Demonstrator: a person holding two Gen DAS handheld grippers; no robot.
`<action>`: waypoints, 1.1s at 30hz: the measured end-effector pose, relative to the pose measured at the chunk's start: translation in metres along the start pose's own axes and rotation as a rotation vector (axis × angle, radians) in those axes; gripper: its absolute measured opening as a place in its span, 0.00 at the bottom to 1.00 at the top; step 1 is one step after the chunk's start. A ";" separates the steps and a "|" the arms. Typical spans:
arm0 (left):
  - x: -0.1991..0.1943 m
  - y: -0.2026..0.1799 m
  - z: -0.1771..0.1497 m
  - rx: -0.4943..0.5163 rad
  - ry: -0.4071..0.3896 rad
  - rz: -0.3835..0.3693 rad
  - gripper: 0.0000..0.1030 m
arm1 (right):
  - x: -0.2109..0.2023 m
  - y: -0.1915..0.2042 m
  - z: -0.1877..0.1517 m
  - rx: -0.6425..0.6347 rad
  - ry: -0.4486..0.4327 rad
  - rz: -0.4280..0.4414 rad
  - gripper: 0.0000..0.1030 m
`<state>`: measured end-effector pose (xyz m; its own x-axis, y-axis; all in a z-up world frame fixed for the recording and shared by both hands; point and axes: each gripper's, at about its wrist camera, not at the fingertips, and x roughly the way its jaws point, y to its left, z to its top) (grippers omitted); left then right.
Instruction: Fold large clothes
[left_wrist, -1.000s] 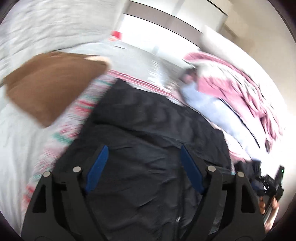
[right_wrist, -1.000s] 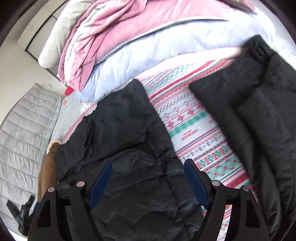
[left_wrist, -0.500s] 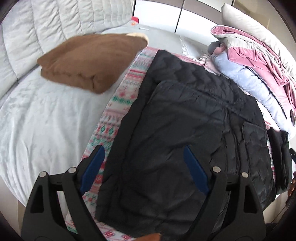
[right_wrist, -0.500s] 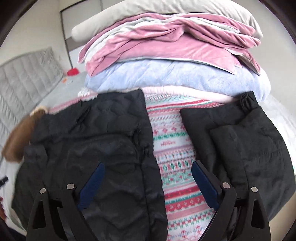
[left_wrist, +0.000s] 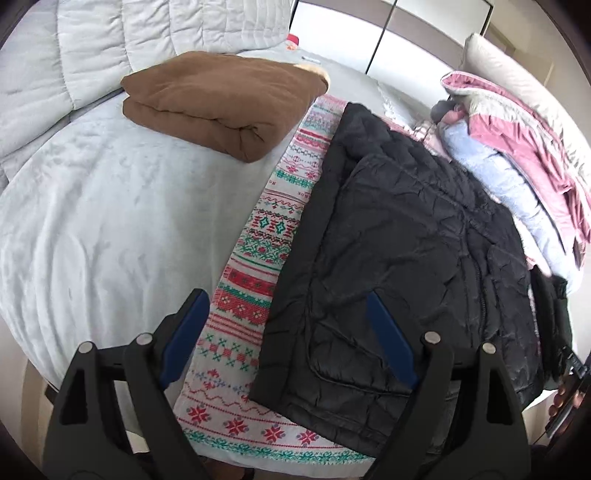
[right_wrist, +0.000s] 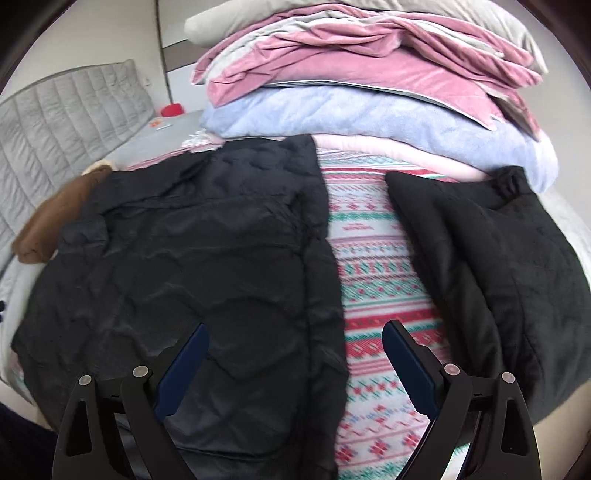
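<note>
Two grippers hang over the bed (left_wrist: 92, 221), each with its blue-padded jaws spread wide and nothing between them. The black quilted jacket (left_wrist: 399, 251) lies flat on a patterned red, green and white blanket (left_wrist: 266, 236) spread across the bed. The left gripper (left_wrist: 284, 339) hovers above the jacket's near left edge, one finger over the blanket, the other over the black fabric, touching neither as far as I can see. The right gripper (right_wrist: 295, 363) hovers over the jacket's right edge and the blanket strip beside it. A second black garment (right_wrist: 491, 258), already folded, sits apart to the right. A folded brown garment (left_wrist: 225, 99) rests on the grey bedcover to the left. Behind the jacket is a stack of pink and pale blue bedding (right_wrist: 369, 85). At the left view's right rim a hand (left_wrist: 565, 398) is cut off, too dark to make out.
</note>
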<state>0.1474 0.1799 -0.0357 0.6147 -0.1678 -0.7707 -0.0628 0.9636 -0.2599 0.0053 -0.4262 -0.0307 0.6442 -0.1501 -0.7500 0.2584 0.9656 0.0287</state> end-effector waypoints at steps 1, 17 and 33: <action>-0.001 0.001 -0.002 -0.009 -0.009 0.001 0.84 | -0.001 -0.001 -0.003 0.005 -0.005 -0.028 0.93; 0.017 -0.003 -0.014 -0.028 0.009 -0.017 0.85 | -0.010 -0.043 -0.031 0.217 0.018 0.055 0.93; 0.030 -0.002 -0.021 -0.034 0.157 -0.083 0.84 | 0.021 -0.066 -0.069 0.389 0.259 0.194 0.40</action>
<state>0.1493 0.1686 -0.0704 0.4889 -0.2795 -0.8264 -0.0455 0.9378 -0.3441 -0.0478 -0.4788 -0.0939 0.5200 0.1292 -0.8443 0.4327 0.8124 0.3909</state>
